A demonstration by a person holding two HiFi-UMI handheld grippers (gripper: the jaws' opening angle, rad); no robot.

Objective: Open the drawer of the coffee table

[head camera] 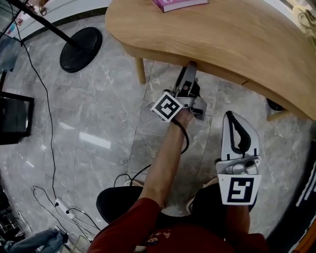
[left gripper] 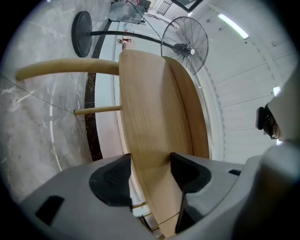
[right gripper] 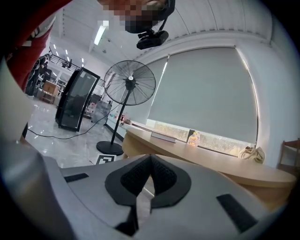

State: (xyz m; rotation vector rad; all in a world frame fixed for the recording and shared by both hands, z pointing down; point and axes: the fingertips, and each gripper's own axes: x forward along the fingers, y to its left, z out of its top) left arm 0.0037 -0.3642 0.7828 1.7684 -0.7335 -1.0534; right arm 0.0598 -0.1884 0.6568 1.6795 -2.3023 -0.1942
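Wood panel (left gripper: pixel 154 131): probably the drawer front, under the near edge of the bench (head camera: pixel 212 34).
Left tool (left gripper: pixel 150 176): released wide; the panel's edge runs lengthwise between its jaws, straight ahead.
Right tool (right gripper: pixel 150 171): clenched, empty, well back from the bench.
Nearer hand: left.

The coffee table (head camera: pixel 222 39) is smooth, matt light wood; the floor (head camera: pixel 98 128) glossy grey marble-like tile.

No readable text, labels or numbers, book cover (head camera: pixel 180 4) print too small
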